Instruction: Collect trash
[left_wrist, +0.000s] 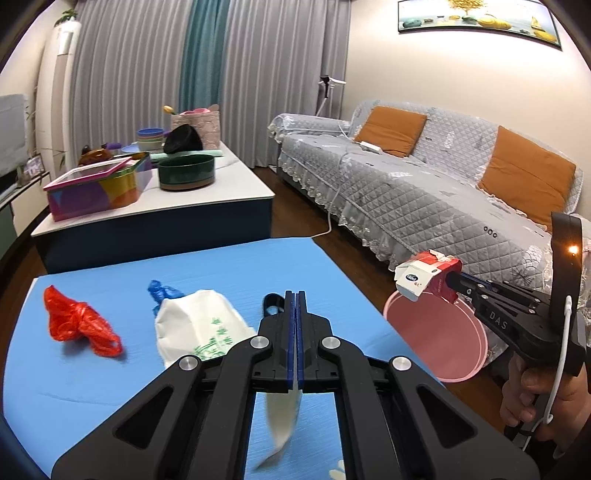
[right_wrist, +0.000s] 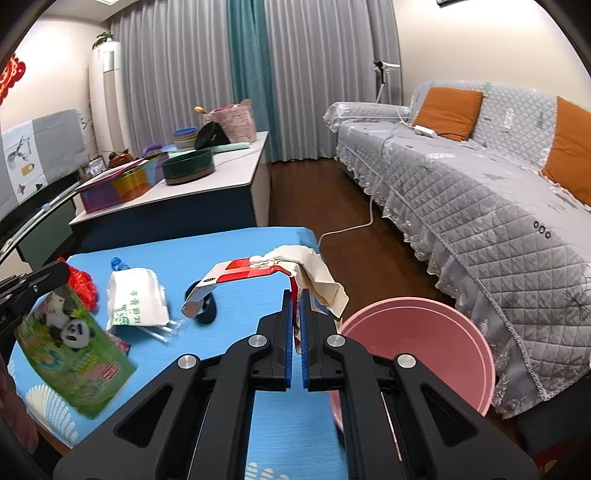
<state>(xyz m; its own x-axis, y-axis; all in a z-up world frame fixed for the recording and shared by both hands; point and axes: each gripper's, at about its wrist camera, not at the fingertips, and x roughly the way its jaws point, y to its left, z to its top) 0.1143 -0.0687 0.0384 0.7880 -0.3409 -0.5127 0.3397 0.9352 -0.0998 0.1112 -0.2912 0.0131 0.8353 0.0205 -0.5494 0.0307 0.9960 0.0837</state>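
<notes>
My left gripper (left_wrist: 295, 295) is shut on a green panda-print wrapper (right_wrist: 74, 343), whose white back hangs below the jaws (left_wrist: 284, 424). My right gripper (right_wrist: 296, 295) is shut on a torn red-and-white carton (right_wrist: 266, 269), seen from the left wrist view (left_wrist: 424, 275) just above the pink bin (left_wrist: 436, 332). The bin's rim (right_wrist: 480, 347) stands off the blue table's right edge. On the blue table (left_wrist: 110, 387) lie a red plastic bag (left_wrist: 77, 321), a blue bag (left_wrist: 162, 291), a white bag with green print (left_wrist: 203, 325) and a small black object (right_wrist: 207, 314).
A grey quilted sofa (left_wrist: 424, 184) with orange cushions runs along the right. A white-topped table (left_wrist: 207, 188) behind holds a colourful box (left_wrist: 96, 184), a dark green bowl (left_wrist: 186, 171) and stacked bowls. A white cable (right_wrist: 354, 221) lies on the wooden floor.
</notes>
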